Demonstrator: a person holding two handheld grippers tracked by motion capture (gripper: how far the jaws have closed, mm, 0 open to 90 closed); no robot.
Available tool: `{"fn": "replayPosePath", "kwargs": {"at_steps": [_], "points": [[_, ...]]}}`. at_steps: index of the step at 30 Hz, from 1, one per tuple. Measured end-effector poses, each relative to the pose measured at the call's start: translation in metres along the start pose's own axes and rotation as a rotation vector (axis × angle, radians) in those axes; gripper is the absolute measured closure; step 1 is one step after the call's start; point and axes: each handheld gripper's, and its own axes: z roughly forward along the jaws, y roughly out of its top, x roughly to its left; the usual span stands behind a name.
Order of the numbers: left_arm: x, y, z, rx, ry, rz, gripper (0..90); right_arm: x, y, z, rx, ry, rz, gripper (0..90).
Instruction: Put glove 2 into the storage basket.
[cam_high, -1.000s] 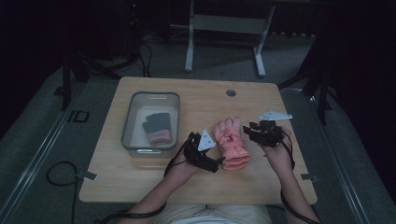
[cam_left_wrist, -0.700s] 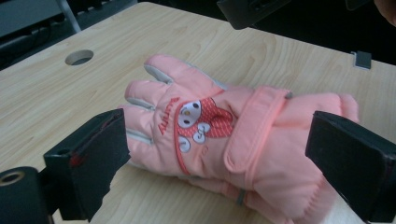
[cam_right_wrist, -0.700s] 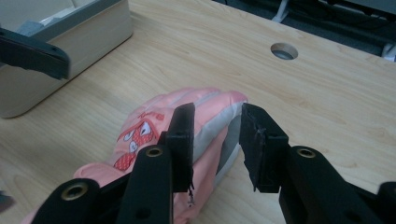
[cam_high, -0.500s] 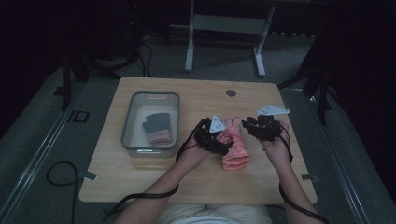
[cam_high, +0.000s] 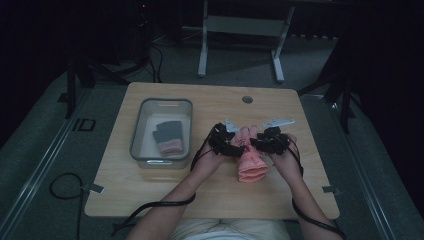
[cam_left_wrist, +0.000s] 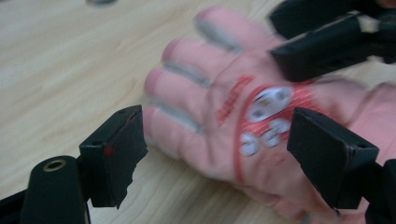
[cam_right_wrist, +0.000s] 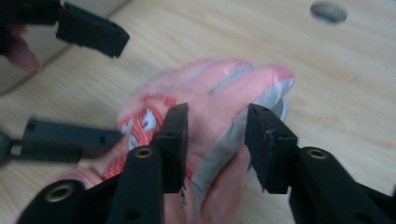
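A pink glove (cam_high: 250, 161) with a red and white badge lies flat on the wooden table (cam_high: 200, 105), fingers pointing away from the person. My left gripper (cam_high: 227, 142) is at its left side. In the left gripper view the left gripper (cam_left_wrist: 222, 156) has its jaws wide on either side of the glove (cam_left_wrist: 219, 107); they have just been closing and do not touch it. My right gripper (cam_high: 267, 142) is over the glove's right side. In the right gripper view the right gripper (cam_right_wrist: 219, 144) has just been opening, with the glove's (cam_right_wrist: 219, 88) grey-edged side between its jaws.
A clear plastic bin (cam_high: 137, 135) stands on the left half of the table with a folded grey and pink glove (cam_high: 168, 137) inside. A round hole (cam_high: 247, 99) sits near the table's far edge. Bare wood lies in front of and behind the glove.
Both grippers have closed in on the glove: the left moved right and away from the person onto its left side, the right came down and left over its right side.
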Motion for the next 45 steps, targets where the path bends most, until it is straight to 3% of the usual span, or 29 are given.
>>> {"fn": "replayPosePath", "kwargs": {"at_steps": [7, 11, 14, 16, 18, 22, 25, 29, 34, 45], "points": [[0.009, -0.013, 0.03, 0.118, -0.079, -0.129, 19.3, -0.017, -0.013, 0.021, 0.125, 0.065, 0.057, 36.6], [0.016, -0.014, 0.039, 0.162, -0.137, -0.191, 20.4, -0.03, -0.017, 0.037, 0.171, 0.158, 0.154, 30.6], [0.02, -0.016, 0.044, 0.166, -0.183, -0.224, 24.7, -0.04, -0.022, 0.045, 0.185, 0.24, 0.24, 33.1], [0.02, -0.016, 0.046, 0.16, -0.204, -0.231, 30.1, -0.041, -0.024, 0.045, 0.174, 0.269, 0.259, 41.1], [0.02, -0.016, 0.047, 0.146, -0.232, -0.248, 38.5, -0.038, -0.023, 0.043, 0.169, 0.244, 0.245, 48.0], [0.02, -0.017, 0.044, 0.109, -0.286, -0.286, 65.5, -0.029, -0.02, 0.037, 0.152, 0.194, 0.207, 59.6], [0.019, -0.015, 0.04, 0.099, -0.289, -0.279, 72.0, -0.023, -0.018, 0.033, 0.144, 0.167, 0.177, 61.6], [0.017, -0.01, 0.035, 0.094, -0.291, -0.267, 74.0, -0.025, -0.017, 0.028, 0.128, 0.185, 0.201, 62.0], [0.013, 0.003, 0.023, 0.063, -0.261, -0.24, 74.4, -0.023, -0.011, 0.015, 0.086, 0.162, 0.188, 62.4], [0.015, 0.026, -0.012, 0.048, -0.206, -0.193, 74.7, -0.015, 0.012, -0.006, 0.005, 0.178, 0.181, 62.4]]}}
